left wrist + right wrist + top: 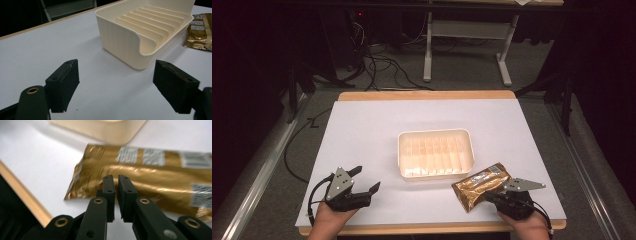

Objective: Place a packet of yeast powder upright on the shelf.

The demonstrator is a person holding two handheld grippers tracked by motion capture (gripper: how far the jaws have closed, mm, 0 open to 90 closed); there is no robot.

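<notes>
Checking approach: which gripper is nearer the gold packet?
Right. The right gripper sits at the gold packet, at its near edge; the left gripper is far across the table, left of the cream tray.

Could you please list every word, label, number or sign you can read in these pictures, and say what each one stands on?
No text can be read.
Gold packet: pale printed panels along its top, too blurred to read.
The same packet, seen from above, has a small pale label, too small to read.
In the left gripper view its corner shows grey print blocks, also unreadable.
Cream tray: no marking visible.
</notes>
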